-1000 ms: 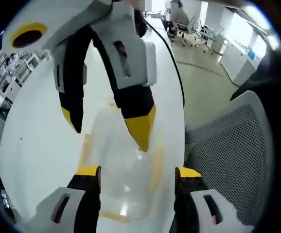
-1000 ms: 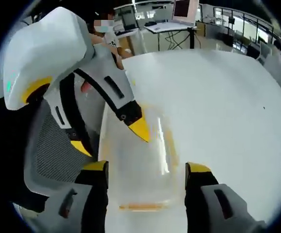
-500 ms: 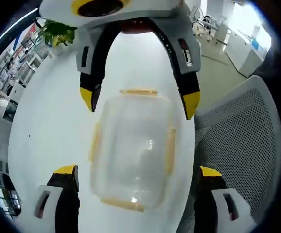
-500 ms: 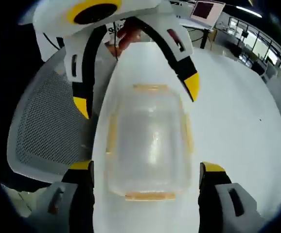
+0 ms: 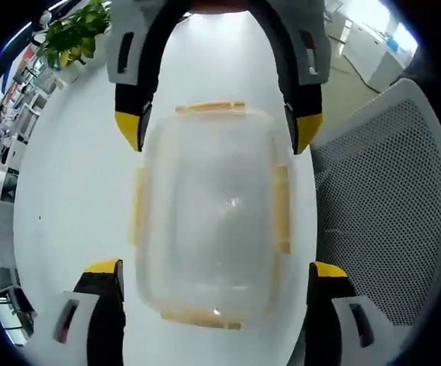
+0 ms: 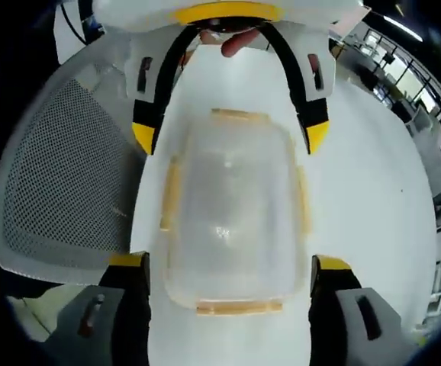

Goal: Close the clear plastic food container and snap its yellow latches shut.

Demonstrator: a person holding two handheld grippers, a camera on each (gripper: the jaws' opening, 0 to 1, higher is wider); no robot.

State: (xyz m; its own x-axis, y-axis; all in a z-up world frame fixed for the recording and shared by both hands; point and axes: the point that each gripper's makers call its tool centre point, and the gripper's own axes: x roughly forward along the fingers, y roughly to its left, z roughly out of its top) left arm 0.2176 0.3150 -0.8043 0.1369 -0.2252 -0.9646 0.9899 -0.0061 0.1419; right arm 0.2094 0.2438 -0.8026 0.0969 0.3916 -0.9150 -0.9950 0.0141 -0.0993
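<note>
While the clear box [image 5: 209, 217] sits on the white table [image 5: 68, 191], both grippers hang over it from opposite ends. Starting at the left of the left gripper view, a green plant [image 5: 72, 34] peeks in, partly cut off. Next comes the box with its lid on and yellow latches [image 5: 138, 206] along its sides; I cannot tell if they are snapped. The left gripper [image 5: 213, 274] has its jaws wide apart, holding nothing. The right gripper [image 5: 219, 130] faces it, jaws wide too, its top cut off. A grey mesh chair [image 5: 381, 198] is at the right. The box looks blurry in the right gripper view.
</note>
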